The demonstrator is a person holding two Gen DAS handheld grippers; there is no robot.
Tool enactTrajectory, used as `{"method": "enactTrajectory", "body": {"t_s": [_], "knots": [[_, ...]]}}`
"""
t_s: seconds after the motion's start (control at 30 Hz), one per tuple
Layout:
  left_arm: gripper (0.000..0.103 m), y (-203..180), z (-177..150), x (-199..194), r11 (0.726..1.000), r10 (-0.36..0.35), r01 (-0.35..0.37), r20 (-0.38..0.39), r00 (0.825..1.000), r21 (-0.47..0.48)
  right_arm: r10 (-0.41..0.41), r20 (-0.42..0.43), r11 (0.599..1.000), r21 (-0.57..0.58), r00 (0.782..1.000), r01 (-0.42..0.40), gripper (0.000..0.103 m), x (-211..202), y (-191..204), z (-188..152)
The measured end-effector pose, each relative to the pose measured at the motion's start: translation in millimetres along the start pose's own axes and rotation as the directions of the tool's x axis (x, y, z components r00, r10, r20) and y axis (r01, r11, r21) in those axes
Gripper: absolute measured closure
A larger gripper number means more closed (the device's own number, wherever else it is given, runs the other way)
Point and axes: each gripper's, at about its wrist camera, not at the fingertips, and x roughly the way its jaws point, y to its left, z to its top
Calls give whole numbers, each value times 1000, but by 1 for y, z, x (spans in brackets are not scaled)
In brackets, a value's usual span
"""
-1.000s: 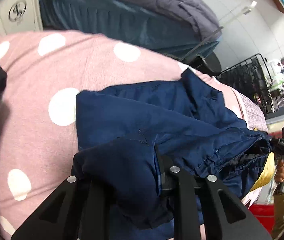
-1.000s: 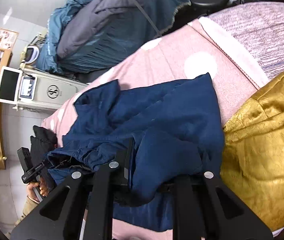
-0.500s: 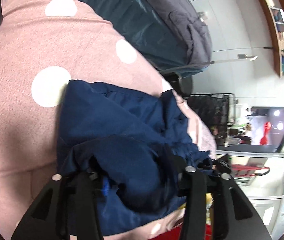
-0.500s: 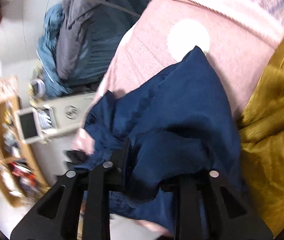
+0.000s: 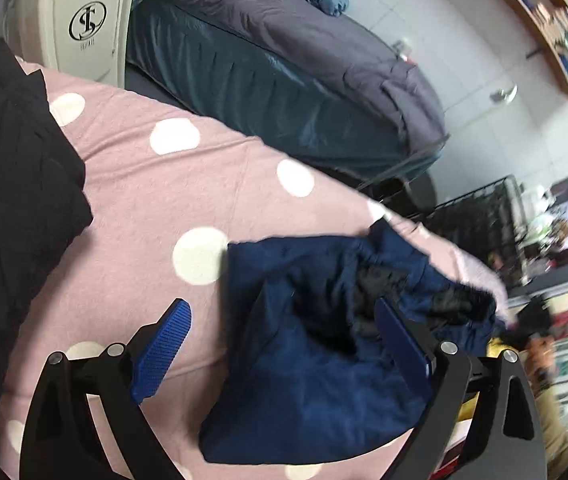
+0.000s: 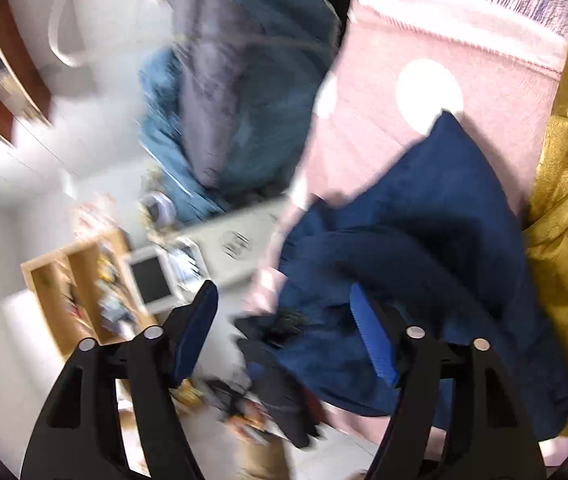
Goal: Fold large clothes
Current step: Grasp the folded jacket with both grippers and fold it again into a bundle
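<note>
Under everything is the bed with its pink polka-dot cover (image 5: 131, 184), and on it lies the navy garment (image 5: 316, 344), bunched into a rough bundle near the bed's near edge, with a black garment (image 5: 11, 168) off to one side and a gold cushion (image 6: 564, 216) just beside the navy cloth on the other. You look to be at the release after a fold: the cloth sits on the cover and neither gripper pinches it. Your left gripper (image 5: 284, 344) tilts steeply down over the bundle, its jaws opening wide; one blue pad (image 5: 161, 354) stands over bare cover, the other at the cloth's edge, not pressing. Your right gripper (image 6: 284, 332) points more level across the bed's edge, blurred, its jaws also opening; one pad sits against the navy folds, the other is over open floor. Next, judge whether the bundle is tidy enough; if not, you will need to find an edge or corner and take a fresh pinch, since the dark lining (image 5: 368, 292) gapes open.
</note>
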Motion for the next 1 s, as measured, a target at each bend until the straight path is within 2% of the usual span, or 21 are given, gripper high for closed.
{"method": "enactTrajectory", "body": {"t_s": [0.03,0.1,0.13,0.17,0.2,0.23,0.27,0.3,0.37,0.43,0.5,0.57,0.6,0.63,0.67,0.7,0.73,0.8,0.9,0.93,1.0], "knots": [[12,-2,-6,3,1000,10,-10,-3,1000,12,-7,22,1000,-26,1000,8,32,-6,5,-2],[12,-5,-21,10,998,36,-35,-14,999,43,-133,74,980,-138,988,142,32,-15,20,-8],[12,-7,-28,14,997,53,-52,-19,998,57,-237,137,938,-224,962,263,32,-19,31,-14],[12,-10,-34,22,995,73,-71,-25,997,77,-349,209,859,-319,913,401,32,-19,42,-23],[12,-12,-41,27,992,89,-85,-31,996,97,-444,273,755,-399,854,520,32,-14,51,-32],[12,-14,-46,31,990,98,-93,-36,995,109,-499,314,671,-450,808,589,32,-9,54,-39],[12,-15,-53,37,986,110,-103,-47,993,128,-558,352,550,-521,751,653,32,4,57,-52],[12,-17,-57,42,985,114,-106,-56,992,138,-585,350,493,-562,732,664,32,12,53,-58],[11,-20,-66,55,977,143,-129,-74,987,173,-630,336,414,-617,700,669,32,32,44,-69],[10,-22,-71,70,960,194,-173,-78,978,219,-667,384,307,-639,639,705,32,51,31,-77],[11,-24,-73,85,943,252,-227,-77,965,245,-675,440,222,-645,593,731,33,66,17,-80],[13,-25,-75,98,944,247,-221,-81,965,244,-690,426,219,-648,586,729,54,70,1,-79],[23,-27,-76,104,945,241,-212,-93,966,248,-712,393,229,-653,582,722,70,77,-4,-78],[36,-31,-75,110,942,249,-214,-111,962,260,-719,393,218,-656,573,723,80,82,-5,-80],[43,-33,-74,111,941,253,-217,-111,961,261,-703,410,210,-661,581,721,84,81,0,-84],[62,-35,-70,106,944,243,-214,-91,966,252,-685,417,223,-661,597,717,88,78,5,-84],[69,-33,-65,102,949,232,-208,-77,970,239,-657,421,265,-649,626,714,88,69,12,-82],[76,-17,-49,90,970,200,-191,-52,978,150,-608,413,394,-584,678,710,91,44,22,-67],[77,14,-29,88,984,175,-173,-61,983,30,-580,391,526,-490,715,694,91,22,18,-40],[77,20,-26,92,986,168,-168,-77,983,9,-589,377,542,-472,715,695,91,24,13,-34],[77,27,-25,106,983,182,-184,-115,977,-15,-637,355,532,-440,684,723,91,36,2,-26]]}}
